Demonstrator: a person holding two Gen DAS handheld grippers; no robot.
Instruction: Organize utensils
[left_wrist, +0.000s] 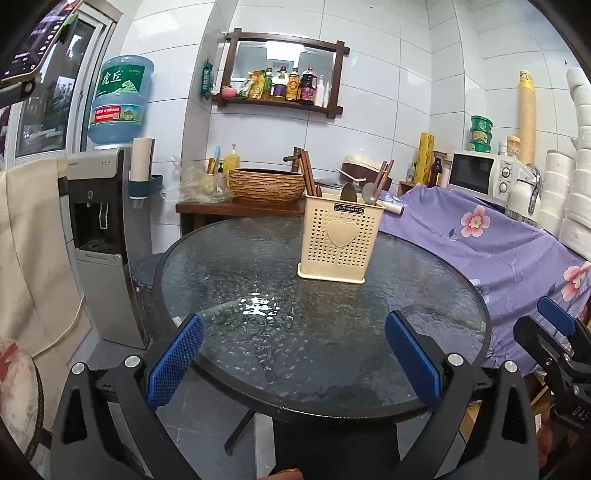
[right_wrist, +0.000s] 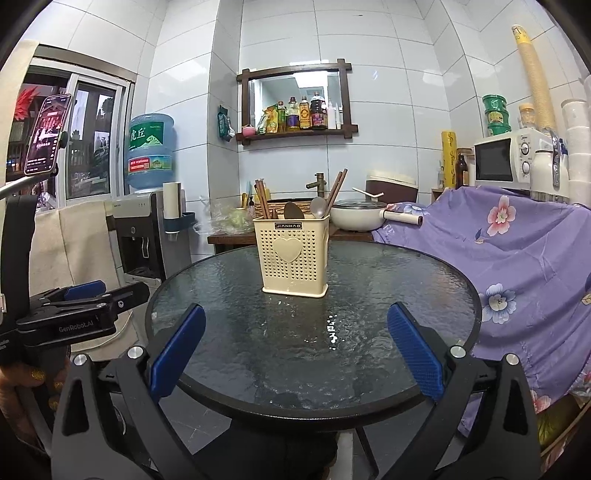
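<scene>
Nearest me, my left gripper hangs over the near rim of the round glass table, jaws spread wide and holding nothing; my right gripper does the same. Farther back on the glass stands the cream utensil holder, upright, with chopsticks and two spoons poking out the top

A utensil holder stands on the round table, toward its twelve o'clock edge. In it, chopsticks sit at nine o'clock, two spoons at three. A pot lies behind at two o'clock, a water dispenser at ten.
</scene>
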